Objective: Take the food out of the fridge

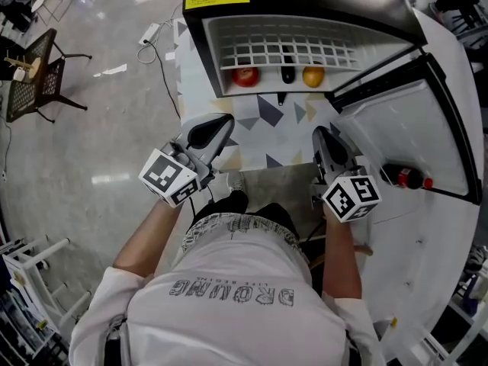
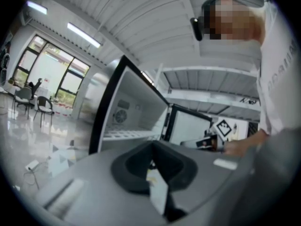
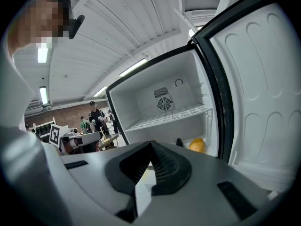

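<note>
The fridge (image 1: 305, 6) stands open in front of me. Under its white wire shelf (image 1: 290, 48) lie a red apple (image 1: 245, 76), a small dark object (image 1: 287, 73) and an orange fruit (image 1: 313, 75). The right gripper view also shows the orange fruit (image 3: 197, 145) and the dark object (image 3: 179, 142) low in the fridge. My left gripper (image 1: 225, 122) is shut and empty, short of the fridge opening on the left. My right gripper (image 1: 322, 134) is also shut and empty, level with it on the right. Both point toward the fridge.
The fridge door (image 1: 415, 128) is swung open to the right, with a dark red-capped bottle (image 1: 408, 178) in its rack. A patterned mat (image 1: 278, 124) lies before the fridge. A chair (image 1: 38, 75) and a power strip (image 1: 149, 33) are at the left. People (image 3: 96, 117) stand far off.
</note>
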Available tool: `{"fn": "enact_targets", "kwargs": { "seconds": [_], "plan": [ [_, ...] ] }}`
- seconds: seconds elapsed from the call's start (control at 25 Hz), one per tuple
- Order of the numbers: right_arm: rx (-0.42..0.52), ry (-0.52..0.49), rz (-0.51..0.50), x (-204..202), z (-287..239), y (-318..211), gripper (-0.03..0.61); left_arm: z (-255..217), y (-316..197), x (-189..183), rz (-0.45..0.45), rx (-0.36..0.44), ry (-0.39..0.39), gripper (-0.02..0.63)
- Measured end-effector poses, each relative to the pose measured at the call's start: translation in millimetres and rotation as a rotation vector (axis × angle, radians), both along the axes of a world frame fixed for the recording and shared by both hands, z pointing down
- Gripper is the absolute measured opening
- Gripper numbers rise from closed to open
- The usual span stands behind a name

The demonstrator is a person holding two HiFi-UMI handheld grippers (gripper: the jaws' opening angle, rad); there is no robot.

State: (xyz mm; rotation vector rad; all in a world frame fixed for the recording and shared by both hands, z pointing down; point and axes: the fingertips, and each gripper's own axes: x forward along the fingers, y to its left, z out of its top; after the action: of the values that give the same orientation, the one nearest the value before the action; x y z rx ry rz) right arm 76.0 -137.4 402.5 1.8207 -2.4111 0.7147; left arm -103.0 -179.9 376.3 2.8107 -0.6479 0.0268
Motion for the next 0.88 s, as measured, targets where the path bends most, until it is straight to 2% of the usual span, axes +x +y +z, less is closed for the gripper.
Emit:
{"fn": "enact_targets", "kwargs": {
  "seconds": [0.36,0.88],
  "plan": [
    [0.021,0.023,0.050,12.4,9.5,-26.8,-0.012,7.4,-12.0,9.3,0.024,-0.007,-0.018,0.008],
    [0.017,0.078,0.101,54.9,54.5,-76.3,-0.012,29.2,-22.0,47.7,0.027,-0.025,-0.106,0.008]
  ]
}}
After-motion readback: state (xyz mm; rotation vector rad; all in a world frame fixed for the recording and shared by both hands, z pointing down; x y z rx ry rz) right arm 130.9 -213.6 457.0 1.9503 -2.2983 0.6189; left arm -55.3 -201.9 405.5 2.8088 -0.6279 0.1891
